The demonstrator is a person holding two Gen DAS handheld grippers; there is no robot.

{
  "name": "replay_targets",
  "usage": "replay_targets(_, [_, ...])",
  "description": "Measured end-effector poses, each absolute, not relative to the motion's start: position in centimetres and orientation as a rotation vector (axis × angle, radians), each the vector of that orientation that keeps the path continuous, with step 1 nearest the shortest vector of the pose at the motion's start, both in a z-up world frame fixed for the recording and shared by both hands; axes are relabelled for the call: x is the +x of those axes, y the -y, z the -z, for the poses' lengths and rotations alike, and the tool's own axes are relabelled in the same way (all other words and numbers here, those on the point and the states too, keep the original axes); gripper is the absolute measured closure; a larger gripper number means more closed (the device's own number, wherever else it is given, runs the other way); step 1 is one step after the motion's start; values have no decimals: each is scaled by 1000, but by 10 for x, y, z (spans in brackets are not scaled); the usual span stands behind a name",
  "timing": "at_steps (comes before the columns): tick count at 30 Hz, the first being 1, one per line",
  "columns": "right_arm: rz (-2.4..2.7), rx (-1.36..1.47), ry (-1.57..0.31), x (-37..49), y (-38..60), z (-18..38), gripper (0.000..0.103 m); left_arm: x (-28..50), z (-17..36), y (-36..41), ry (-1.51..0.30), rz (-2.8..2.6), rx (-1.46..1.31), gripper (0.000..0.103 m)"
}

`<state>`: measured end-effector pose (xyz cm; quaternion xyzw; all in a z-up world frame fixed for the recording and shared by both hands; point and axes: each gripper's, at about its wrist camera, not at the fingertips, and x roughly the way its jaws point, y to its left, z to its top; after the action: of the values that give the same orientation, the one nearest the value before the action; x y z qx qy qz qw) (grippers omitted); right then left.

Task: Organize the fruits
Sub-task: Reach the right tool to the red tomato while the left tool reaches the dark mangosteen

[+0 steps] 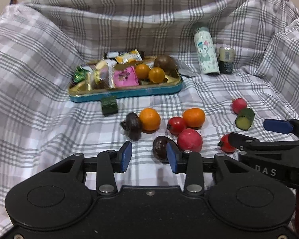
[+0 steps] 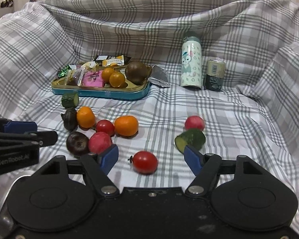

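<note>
Two grippers hover low over a checked cloth (image 1: 49,91) strewn with fruit. The left gripper (image 1: 149,156) is released, its blue pads spread with nothing between them; a dark fruit (image 1: 160,148) lies just ahead of its right pad, touching a pink-red fruit (image 1: 190,140). The right gripper (image 2: 151,158) is also released, and a red tomato (image 2: 145,162) lies on the cloth between its spread fingers, touching neither pad.

Near the middle of the cloth sit two oranges (image 2: 86,117) (image 2: 126,125), with a second tomato (image 2: 105,127) between them and a wrinkled dark fruit (image 2: 70,118) against the left orange. To the right, a red radish-like fruit (image 2: 194,122) lies just behind a cucumber piece (image 2: 190,139), which sits just beyond the right gripper's right pad. Another cucumber piece (image 2: 70,100) rests against the front wall of a blue tin (image 2: 101,94).

That tin, further back, holds wrapped snacks (image 2: 93,78), two small oranges (image 2: 117,79) (image 2: 107,73) and a brown round fruit (image 2: 135,71). Right of the tin a silver wrapper (image 2: 159,78) lies on the cloth, then a cartoon-printed bottle (image 2: 191,63) stands upright beside a small can (image 2: 214,74).
</note>
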<state>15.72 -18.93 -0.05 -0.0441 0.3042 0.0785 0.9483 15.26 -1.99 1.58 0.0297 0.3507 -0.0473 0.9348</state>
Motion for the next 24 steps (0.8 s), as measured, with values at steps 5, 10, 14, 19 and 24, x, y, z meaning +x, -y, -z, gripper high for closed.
replay_targets(5, [-191, -114, -627, 172, 185, 10, 35, 168, -1, 22, -753, 122, 56, 56])
replay_targets(10, [-197, -103, -663, 176, 187, 23, 36, 174, 8, 17, -768, 148, 14, 56])
replay_targets(14, [-190, -125, -671, 175, 187, 30, 36, 181, 14, 14, -787, 153, -10, 55])
replay_targets(19, [-191, -110, -700, 180, 188, 38, 38, 185, 16, 9, -773, 168, -59, 54])
replay_targets(24, [-203, -105, -710, 183, 184, 40, 46, 189, 20, 9, -777, 180, -84, 52])
